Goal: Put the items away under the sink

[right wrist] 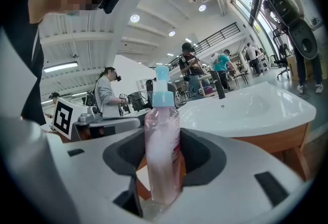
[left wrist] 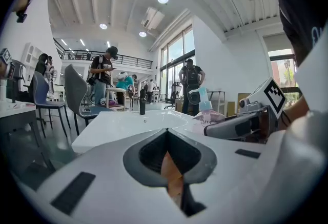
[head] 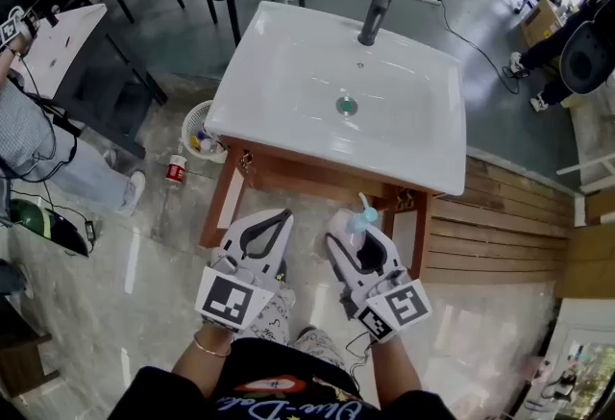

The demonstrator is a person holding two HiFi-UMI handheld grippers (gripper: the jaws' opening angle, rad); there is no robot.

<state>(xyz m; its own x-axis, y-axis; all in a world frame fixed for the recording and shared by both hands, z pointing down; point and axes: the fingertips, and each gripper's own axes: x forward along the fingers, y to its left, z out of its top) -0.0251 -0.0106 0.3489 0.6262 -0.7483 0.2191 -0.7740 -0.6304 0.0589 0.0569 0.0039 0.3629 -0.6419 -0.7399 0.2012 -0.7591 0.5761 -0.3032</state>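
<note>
Pink bottle [right wrist: 163,136] stands upright, pinched by the fingers of the right gripper [right wrist: 164,166]. Fingers of the left gripper [left wrist: 166,133] meet, empty.

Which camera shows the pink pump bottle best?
The right gripper view: the pink pump bottle fills the middle, upright between the jaws. The head view shows mainly its blue top; the left gripper view shows it small.

Bright daylight and ceiling spots — fisheye-warped edges, sharp focus.
</note>
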